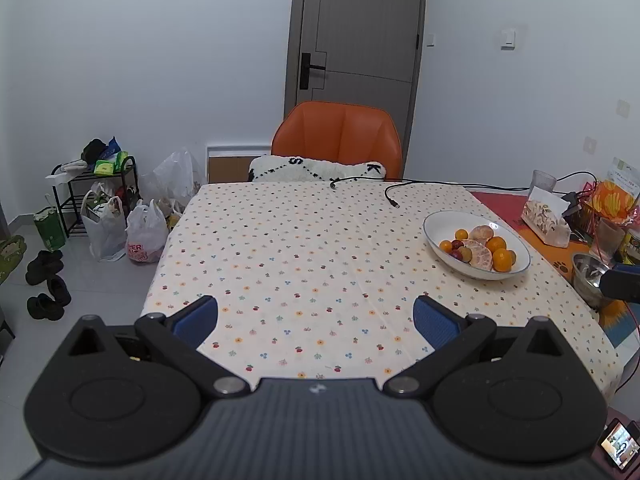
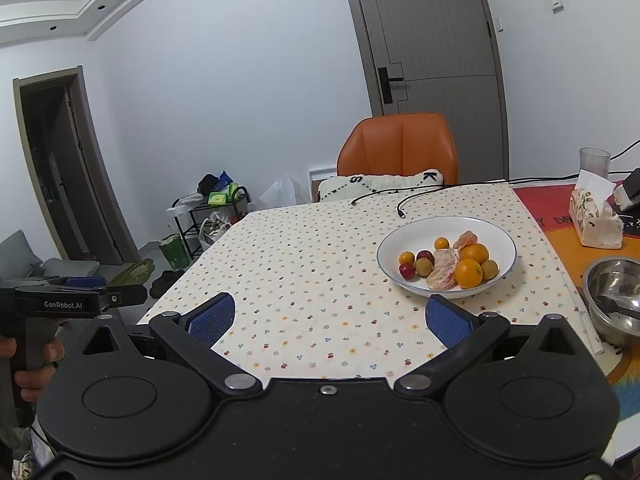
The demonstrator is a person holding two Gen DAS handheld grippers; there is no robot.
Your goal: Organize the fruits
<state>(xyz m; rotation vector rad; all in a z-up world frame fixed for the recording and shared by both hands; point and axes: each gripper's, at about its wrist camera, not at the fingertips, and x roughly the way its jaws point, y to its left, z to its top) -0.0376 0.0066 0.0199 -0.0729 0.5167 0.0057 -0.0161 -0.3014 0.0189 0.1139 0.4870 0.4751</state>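
Both tools, the left tool (image 1: 316, 320) and right tool (image 2: 330, 318), gaped wide and empty at lower frame. All fruits (image 2: 450, 266) lay in the white bowl (image 2: 400, 240), centre-right on the table (image 2: 312, 280): sorted already, or awaiting sorting.

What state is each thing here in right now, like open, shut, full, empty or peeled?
Left gripper: open, holding nothing.
Right gripper: open, holding nothing.
White bowl: upright, holding fruit.
Large citrus piece: peeled.
Orange: unpeeled, whole.
Steel bowl: upright, utensil inside.
Grey door: shut.
Cable end: unplugged, loose on the tablecloth.
Glass: upright; contents unclear.
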